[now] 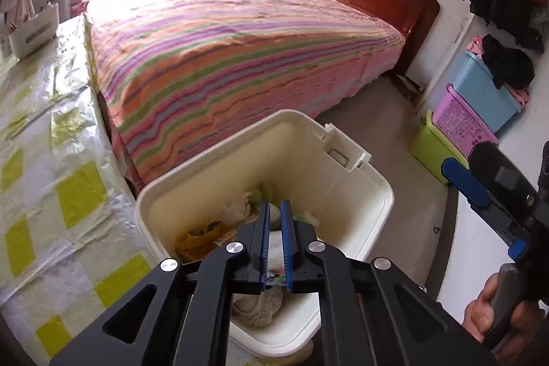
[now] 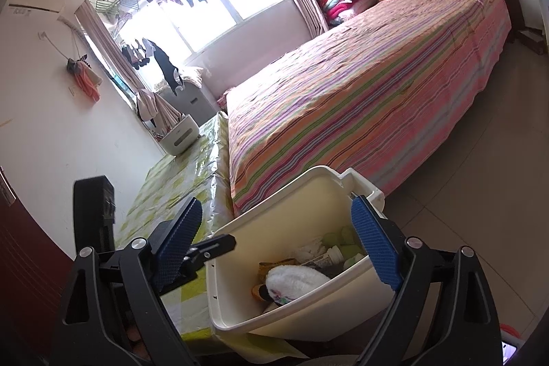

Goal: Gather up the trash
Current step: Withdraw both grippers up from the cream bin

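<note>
White bin [image 1: 357, 191] holds mixed trash [image 2: 302, 273]

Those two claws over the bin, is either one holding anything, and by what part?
The left gripper pinches a white fluffy item over the bin, by an edge with coloured print; what the item is cannot be told. The right gripper is open, holding nothing.
</note>
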`<state>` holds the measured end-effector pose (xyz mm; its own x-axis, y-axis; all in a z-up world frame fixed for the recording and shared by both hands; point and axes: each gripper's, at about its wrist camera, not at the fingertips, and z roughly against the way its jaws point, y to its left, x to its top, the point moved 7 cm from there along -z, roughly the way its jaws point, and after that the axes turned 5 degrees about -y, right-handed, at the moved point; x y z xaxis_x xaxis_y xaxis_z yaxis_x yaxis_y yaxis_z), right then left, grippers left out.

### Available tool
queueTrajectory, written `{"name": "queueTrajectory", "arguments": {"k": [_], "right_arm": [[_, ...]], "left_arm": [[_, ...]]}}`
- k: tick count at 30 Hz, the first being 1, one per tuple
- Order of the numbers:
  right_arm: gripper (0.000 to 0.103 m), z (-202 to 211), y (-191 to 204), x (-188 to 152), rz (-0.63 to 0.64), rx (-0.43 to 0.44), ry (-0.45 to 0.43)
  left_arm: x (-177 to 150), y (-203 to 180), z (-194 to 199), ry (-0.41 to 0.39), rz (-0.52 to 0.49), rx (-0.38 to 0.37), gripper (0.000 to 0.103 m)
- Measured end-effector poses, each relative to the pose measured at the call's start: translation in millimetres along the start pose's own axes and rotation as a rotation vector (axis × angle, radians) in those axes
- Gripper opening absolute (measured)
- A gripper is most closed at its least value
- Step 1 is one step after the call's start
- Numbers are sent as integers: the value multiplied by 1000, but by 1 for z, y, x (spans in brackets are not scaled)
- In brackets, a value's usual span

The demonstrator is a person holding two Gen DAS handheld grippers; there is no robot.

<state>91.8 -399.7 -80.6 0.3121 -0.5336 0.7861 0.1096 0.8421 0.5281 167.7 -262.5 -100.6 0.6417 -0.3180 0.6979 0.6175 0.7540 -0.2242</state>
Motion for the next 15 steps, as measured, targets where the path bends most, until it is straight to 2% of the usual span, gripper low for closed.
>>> {"name": "queueTrajectory", "arguments": {"k": [2,4,5,6,7,10,15], "right_arm": [[89,1,3,-1,9,-6,0],[90,2,5,-2,11,-17,1],[90,3,6,-3,9,-22,0],[91,3,6,-4,8,-29,0],[91,4,7,-4,9,-35,1],[91,3,11,-11,17,-42,14],[91,-5,23,-29,54,-53,50]], "left_arm": [[0,1,6,-13,-2,13,9],[1,1,13,-29,-12,28,18],[1,2,18,-41,-18,44,39],[1,3,23,-53,-23,61,69],[2,5,31,-90,-28,90,77],[4,8,52,-182,-50,143,78],[0,14,65,-173,-42,165,78]]}}
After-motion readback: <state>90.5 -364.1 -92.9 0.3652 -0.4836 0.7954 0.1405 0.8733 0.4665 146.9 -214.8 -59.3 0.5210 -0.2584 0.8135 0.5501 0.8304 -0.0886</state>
